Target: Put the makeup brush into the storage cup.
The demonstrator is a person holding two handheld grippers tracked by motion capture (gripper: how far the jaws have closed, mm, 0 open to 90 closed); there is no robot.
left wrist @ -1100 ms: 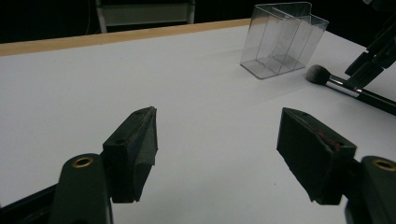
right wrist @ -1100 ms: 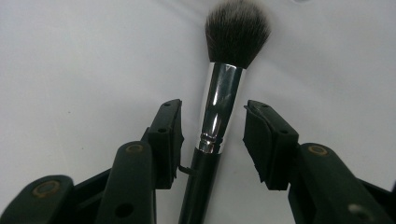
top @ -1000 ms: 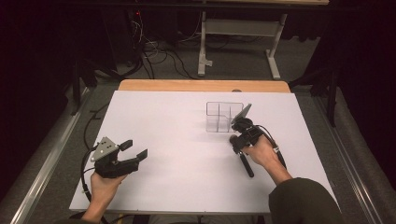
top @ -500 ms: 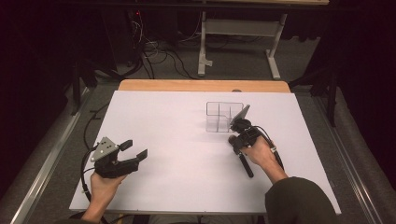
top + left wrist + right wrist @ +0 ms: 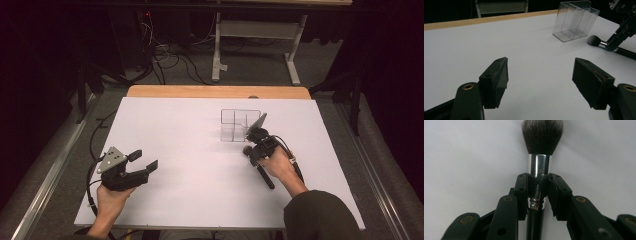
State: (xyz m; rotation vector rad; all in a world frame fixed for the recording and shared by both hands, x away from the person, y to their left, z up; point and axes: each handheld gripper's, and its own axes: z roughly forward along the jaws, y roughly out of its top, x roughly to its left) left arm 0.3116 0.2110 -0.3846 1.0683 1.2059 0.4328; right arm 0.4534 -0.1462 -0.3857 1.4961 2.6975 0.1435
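A makeup brush (image 5: 542, 135) with a dark bristle head, silver ferrule and black handle lies on the white table (image 5: 190, 130). My right gripper (image 5: 537, 185) has just been closing and now stands shut on the ferrule, pads pressing from both sides. From above, the right gripper (image 5: 255, 150) sits over the brush (image 5: 265, 177), just in front of a clear plastic organizer (image 5: 240, 125). My left gripper (image 5: 145, 161) rests at the front left, open with nothing between its jaws. In the left gripper view, the left gripper (image 5: 540, 75) faces the organizer (image 5: 575, 21) and brush head (image 5: 594, 40).
A wooden strip (image 5: 220, 91) runs along the table's far edge. Beyond it, cables (image 5: 170, 55) lie on the floor beside a white stand (image 5: 250, 35). Metal rails (image 5: 45, 175) flank the table.
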